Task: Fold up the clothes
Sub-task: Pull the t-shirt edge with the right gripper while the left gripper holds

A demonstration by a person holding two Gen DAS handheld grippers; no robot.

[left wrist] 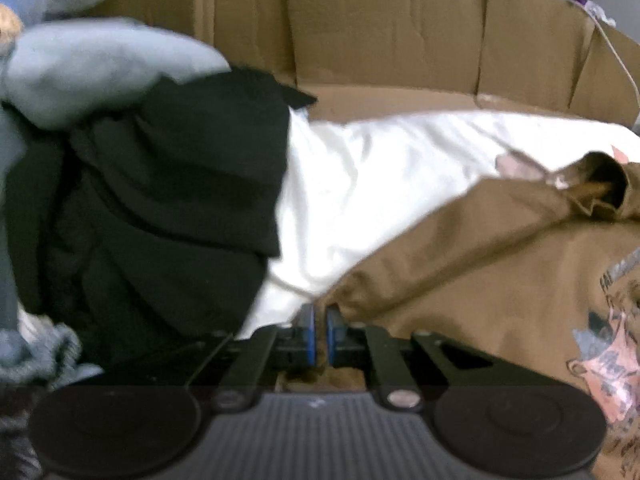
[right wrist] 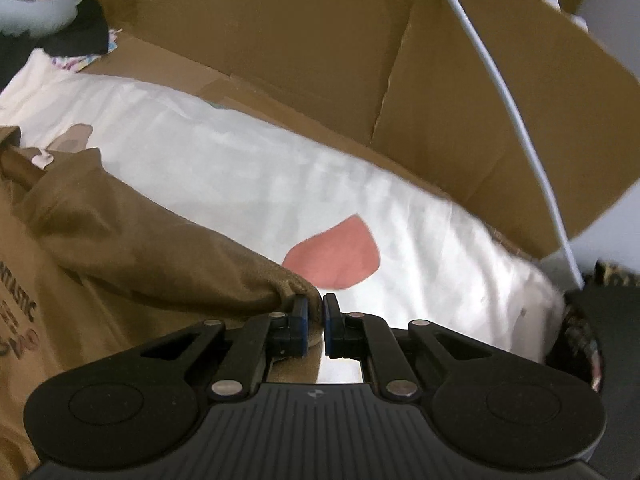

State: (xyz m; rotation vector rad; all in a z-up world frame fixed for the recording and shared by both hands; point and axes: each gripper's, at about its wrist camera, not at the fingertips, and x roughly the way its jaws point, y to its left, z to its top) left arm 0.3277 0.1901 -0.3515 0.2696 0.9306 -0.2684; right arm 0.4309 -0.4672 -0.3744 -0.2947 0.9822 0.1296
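left tongs [left wrist: 320, 320] clamped on brown shirt [left wrist: 480, 260] sleeve | right tongs [right wrist: 315, 310] clamped on other sleeve | white cloth [right wrist: 240, 168] beneath

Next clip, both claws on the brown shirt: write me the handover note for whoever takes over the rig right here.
Left claw: shut on a sleeve end of the brown T-shirt.
Right claw: shut on the other sleeve end of the same shirt.
Layout: the shirt lies print side up on a white garment, inside cardboard walls. A black garment and grey clothes are piled to the left.
Done: both sleeves gripped; no fold visible yet.
Left: probably bring the sleeves in over the body, then fold the shirt; the pile looks unfolded too.
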